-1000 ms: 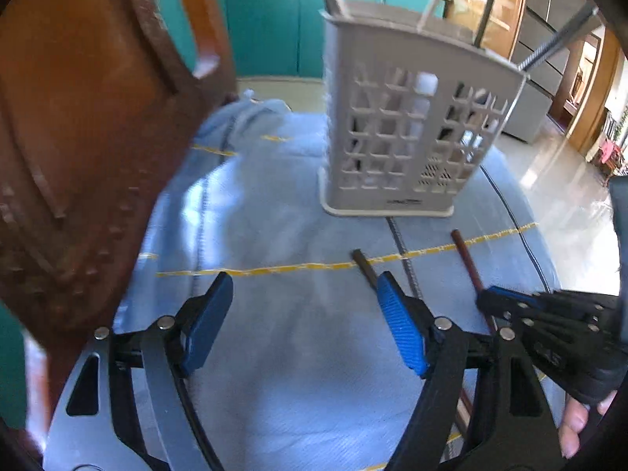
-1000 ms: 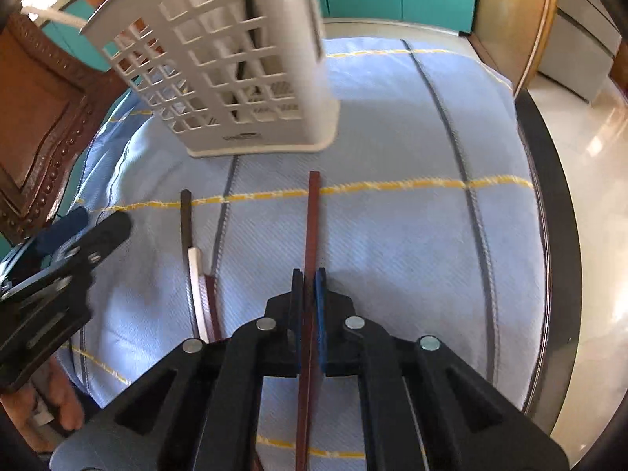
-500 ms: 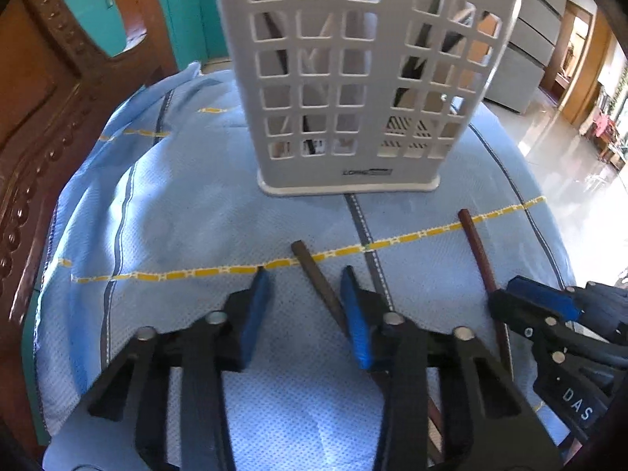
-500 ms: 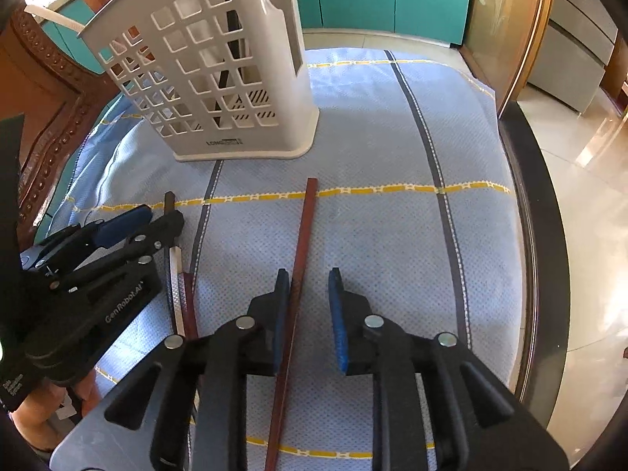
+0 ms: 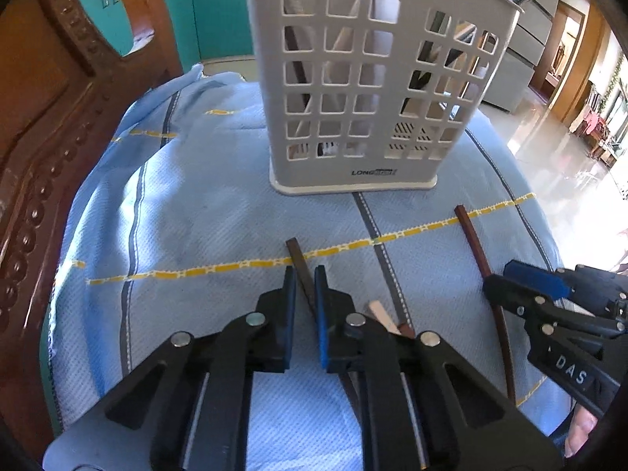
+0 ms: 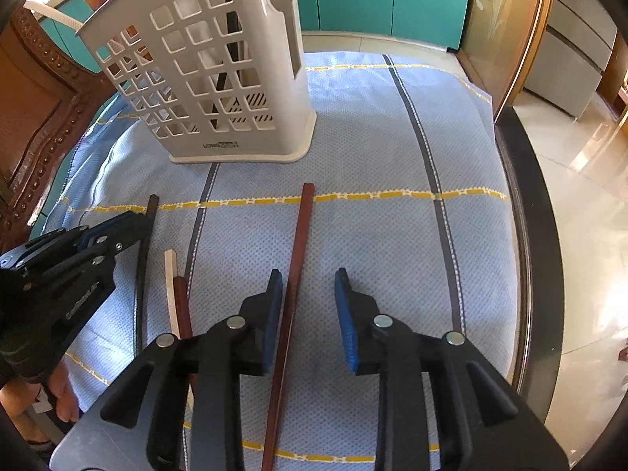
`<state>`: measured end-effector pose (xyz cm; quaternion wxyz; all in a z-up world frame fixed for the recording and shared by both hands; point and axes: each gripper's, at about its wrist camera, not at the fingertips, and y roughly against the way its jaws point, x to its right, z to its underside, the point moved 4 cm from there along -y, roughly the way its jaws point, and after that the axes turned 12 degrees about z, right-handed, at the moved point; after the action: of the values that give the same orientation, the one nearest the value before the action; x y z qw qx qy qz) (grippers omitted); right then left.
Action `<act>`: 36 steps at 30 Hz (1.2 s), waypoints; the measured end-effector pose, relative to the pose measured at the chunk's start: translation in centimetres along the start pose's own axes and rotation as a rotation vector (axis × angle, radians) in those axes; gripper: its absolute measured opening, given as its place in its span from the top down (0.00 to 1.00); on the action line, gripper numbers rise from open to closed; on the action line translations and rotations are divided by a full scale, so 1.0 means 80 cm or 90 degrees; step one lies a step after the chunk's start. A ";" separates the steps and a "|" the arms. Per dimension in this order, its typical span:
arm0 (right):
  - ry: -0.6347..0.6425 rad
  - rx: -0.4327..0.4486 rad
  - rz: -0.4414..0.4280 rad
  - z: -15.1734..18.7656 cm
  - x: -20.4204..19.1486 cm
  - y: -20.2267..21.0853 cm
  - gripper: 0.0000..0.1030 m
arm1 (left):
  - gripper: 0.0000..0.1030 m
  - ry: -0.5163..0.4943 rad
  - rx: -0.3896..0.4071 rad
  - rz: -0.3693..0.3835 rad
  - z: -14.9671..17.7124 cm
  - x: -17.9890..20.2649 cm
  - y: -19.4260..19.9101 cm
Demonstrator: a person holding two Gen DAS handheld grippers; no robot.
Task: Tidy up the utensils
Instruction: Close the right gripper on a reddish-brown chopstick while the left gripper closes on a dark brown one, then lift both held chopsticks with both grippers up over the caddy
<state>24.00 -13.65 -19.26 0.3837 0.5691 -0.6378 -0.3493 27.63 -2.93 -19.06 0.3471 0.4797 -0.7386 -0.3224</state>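
Blue-clothed worktop fills both views, white caddy upper centre; left claw nearly closed around a dark chopstick, right claw open beside a reddish chopstick, pickup likely next.

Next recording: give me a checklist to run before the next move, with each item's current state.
1. Left hand-held gripper straddles the dark chopstick: ok.
2. Firm pinch on it: cannot tell.
3. Right hand-held gripper open: ok.
4. Red chopstick centred between its fingers: not ok, it lies by the left one.
5. Utensil holder upright on the cloth: ok.
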 end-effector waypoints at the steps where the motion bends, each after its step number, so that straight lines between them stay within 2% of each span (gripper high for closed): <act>1: 0.003 0.003 0.003 -0.001 0.000 0.000 0.72 | 0.90 -0.001 -0.002 -0.002 0.002 0.000 0.001; 5: 0.020 0.014 0.024 -0.004 -0.008 -0.002 0.65 | 0.88 -0.006 -0.010 -0.011 0.010 0.003 0.005; 8: 0.036 0.022 0.046 -0.004 -0.015 -0.006 0.64 | 0.76 -0.002 -0.022 -0.011 0.015 0.007 0.005; 13: 0.040 0.031 0.055 -0.005 -0.017 -0.007 0.64 | 0.74 0.003 -0.032 -0.020 0.022 0.010 0.001; 15: 0.039 0.034 0.050 -0.004 -0.016 -0.006 0.73 | 0.78 0.011 -0.029 -0.013 0.023 0.010 0.002; 16: 0.041 0.036 0.045 -0.004 -0.017 -0.006 0.90 | 0.86 0.012 -0.028 -0.013 0.023 0.010 0.002; 21: 0.036 0.050 0.020 -0.004 -0.019 0.004 0.94 | 0.93 0.021 -0.013 -0.005 0.019 0.006 0.004; 26: 0.027 0.129 0.000 -0.011 -0.006 0.059 0.94 | 0.93 0.003 0.058 -0.006 0.012 0.017 0.052; 32: 0.011 0.274 -0.061 -0.011 0.031 0.180 0.94 | 0.93 -0.037 0.194 0.036 0.001 0.047 0.179; 36: -0.019 0.325 -0.098 -0.021 0.055 0.239 0.94 | 0.93 -0.063 0.282 0.060 -0.010 0.065 0.261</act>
<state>16.49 -15.98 -1.19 0.1905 0.6889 -0.6659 -0.2138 16.63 -0.97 -0.66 0.2117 0.4928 -0.8289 -0.1591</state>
